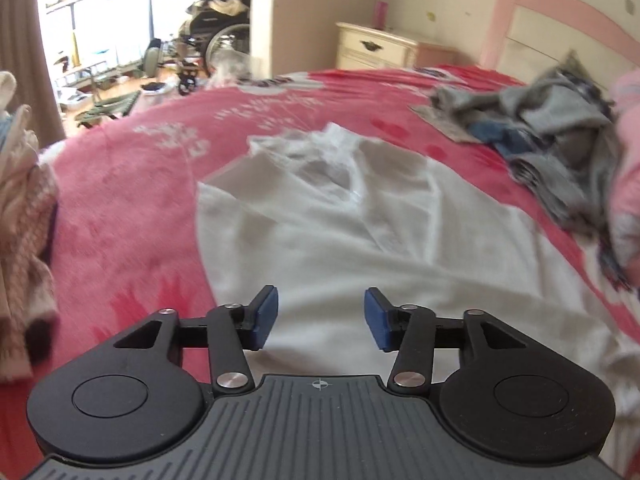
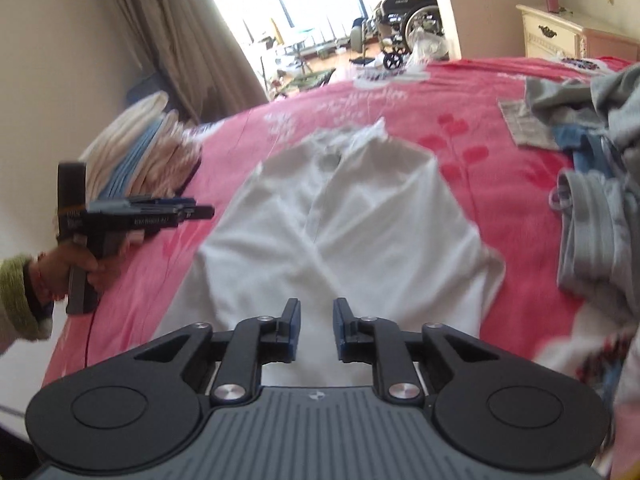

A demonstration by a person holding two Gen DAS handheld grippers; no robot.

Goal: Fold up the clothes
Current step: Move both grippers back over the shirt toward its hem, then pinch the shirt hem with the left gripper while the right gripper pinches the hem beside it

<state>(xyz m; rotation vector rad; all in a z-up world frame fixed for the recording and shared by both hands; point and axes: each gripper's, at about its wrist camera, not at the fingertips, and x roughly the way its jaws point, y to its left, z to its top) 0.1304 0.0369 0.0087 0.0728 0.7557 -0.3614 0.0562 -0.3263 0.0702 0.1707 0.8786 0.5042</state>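
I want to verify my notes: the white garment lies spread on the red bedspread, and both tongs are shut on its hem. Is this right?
Not quite. The white garment does lie spread on the red bedspread, but both tongs are open and empty: the left in the left wrist view, the right in the right.

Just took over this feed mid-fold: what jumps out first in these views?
A white garment lies spread in the middle of the pink bedspread, right ahead of both open grippers, left gripper and right gripper. A heap of grey and blue clothes sits to its right, and a folded stack at the bed's left edge.
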